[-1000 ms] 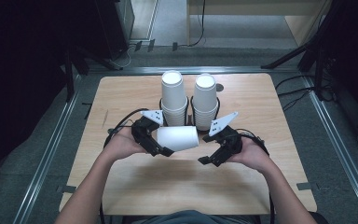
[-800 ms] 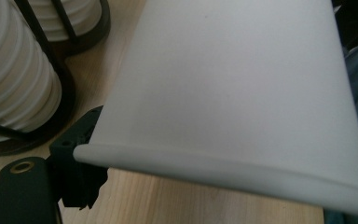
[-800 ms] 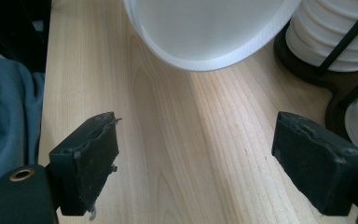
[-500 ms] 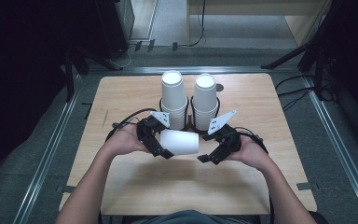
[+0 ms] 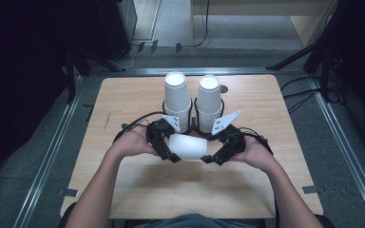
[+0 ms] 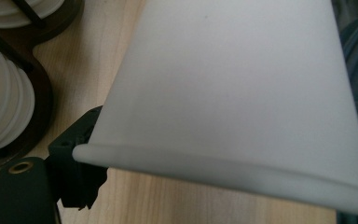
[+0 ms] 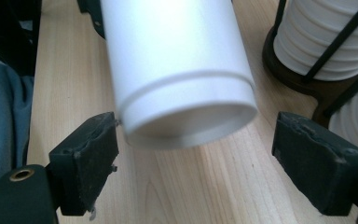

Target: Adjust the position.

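A white paper cup (image 5: 187,147) lies on its side just above the table, between the two grippers. My left gripper (image 5: 168,148) is shut on its wide, rolled-rim end; in the left gripper view the cup (image 6: 233,93) covers most of the jaws, and one black pad (image 6: 77,163) presses its side. My right gripper (image 5: 211,149) stands open around the cup's narrow base end. In the right gripper view the recessed base (image 7: 186,121) points at me, between the two pads (image 7: 86,158), which stand wide apart.
Two tall stacks of white cups (image 5: 177,97) (image 5: 209,99) stand in black wire holders just behind the grippers, near the middle of the wooden table (image 5: 123,109). The person's forearms come in from the near edge. Cables trail from both grippers.
The left gripper has carried the cup a little to the right and nearer the person, bringing its base end between the right gripper's open jaws. The right gripper has stayed put.
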### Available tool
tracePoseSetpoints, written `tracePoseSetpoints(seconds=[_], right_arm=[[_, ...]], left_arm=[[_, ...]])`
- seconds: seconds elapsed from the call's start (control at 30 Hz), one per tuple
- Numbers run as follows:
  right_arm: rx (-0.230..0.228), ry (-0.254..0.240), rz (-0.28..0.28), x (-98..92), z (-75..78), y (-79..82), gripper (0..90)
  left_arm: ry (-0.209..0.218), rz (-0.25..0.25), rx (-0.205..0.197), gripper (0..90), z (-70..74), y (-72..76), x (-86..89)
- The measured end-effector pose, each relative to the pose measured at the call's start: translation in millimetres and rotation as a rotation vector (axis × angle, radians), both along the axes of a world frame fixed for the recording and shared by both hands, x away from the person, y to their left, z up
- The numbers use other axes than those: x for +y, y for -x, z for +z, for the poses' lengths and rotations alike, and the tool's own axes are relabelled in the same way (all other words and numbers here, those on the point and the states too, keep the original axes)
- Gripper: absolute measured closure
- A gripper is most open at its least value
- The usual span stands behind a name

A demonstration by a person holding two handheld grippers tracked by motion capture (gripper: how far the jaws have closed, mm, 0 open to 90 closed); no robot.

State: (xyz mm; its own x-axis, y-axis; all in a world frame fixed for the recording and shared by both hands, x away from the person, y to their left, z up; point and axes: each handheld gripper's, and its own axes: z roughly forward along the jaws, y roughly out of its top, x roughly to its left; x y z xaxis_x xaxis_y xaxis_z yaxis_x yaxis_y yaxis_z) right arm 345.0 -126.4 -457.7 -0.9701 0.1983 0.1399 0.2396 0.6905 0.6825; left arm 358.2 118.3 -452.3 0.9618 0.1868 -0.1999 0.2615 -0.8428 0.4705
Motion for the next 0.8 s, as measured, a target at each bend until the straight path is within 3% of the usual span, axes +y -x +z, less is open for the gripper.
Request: tracePoseSetpoints(seconds=[0.13, 0.33, 0.67, 0.8], right_arm=[[-0.044, 0.031, 0.019, 5.6, -1.0, 3.4, 14.8], [-0.039, 0.039, 0.052, 15.3, -2.7, 7.1, 15.1], [-0.059, 0.116, 0.101, 29.7, -12.5, 11.8, 15.1], [-0.112, 0.13, 0.118, 34.7, -12.4, 14.2, 20.6]], left_arm=[[-0.027, -0.03, -0.001, 12.0, -5.3, 2.3, -7.5], [-0.076, -0.031, 0.013, 12.0, -13.7, 3.9, -19.8], [-0.078, -0.015, 0.025, 11.4, -14.2, 7.0, -30.9], [-0.082, -0.031, 0.008, 10.9, -12.4, 9.0, -33.9]])
